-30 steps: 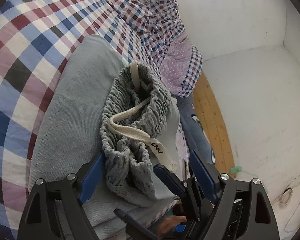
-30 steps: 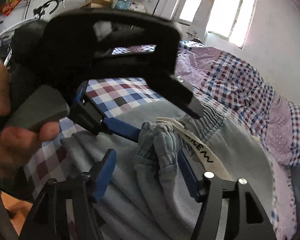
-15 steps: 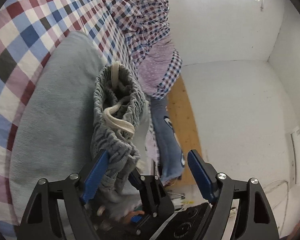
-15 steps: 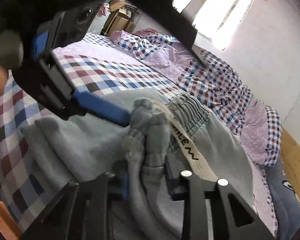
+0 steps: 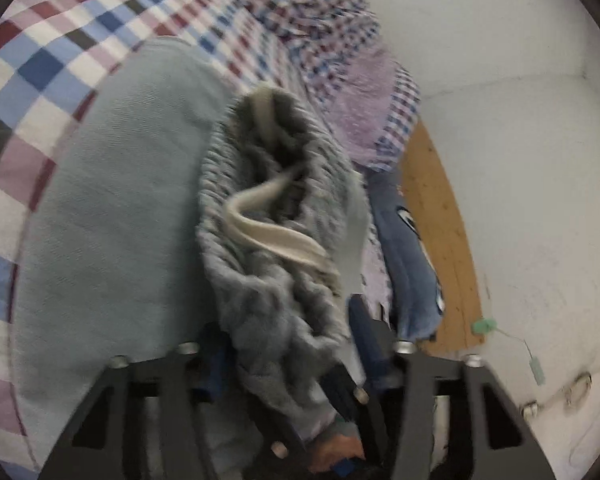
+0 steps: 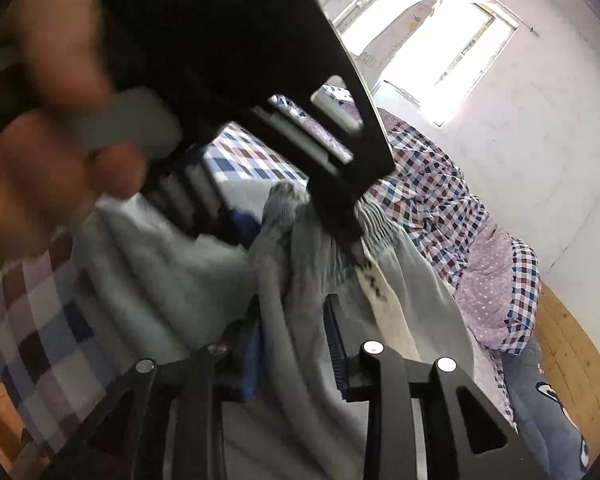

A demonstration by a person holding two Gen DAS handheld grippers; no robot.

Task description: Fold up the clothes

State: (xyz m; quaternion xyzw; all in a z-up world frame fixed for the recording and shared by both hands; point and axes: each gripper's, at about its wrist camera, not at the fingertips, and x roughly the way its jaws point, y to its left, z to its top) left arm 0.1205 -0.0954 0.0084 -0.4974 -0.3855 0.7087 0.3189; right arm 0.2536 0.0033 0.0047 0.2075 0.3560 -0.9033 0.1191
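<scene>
Both grippers pinch the gathered waistband of the grey trousers (image 5: 112,216), which lie near the bed's (image 5: 40,60) edge on the checked cover. The left gripper (image 5: 288,344), its jaws having just closed in, clamps the bunched elastic; the right gripper (image 6: 296,340) nips the same band, likely to lift it for folding. Open cover lies beyond.
</scene>
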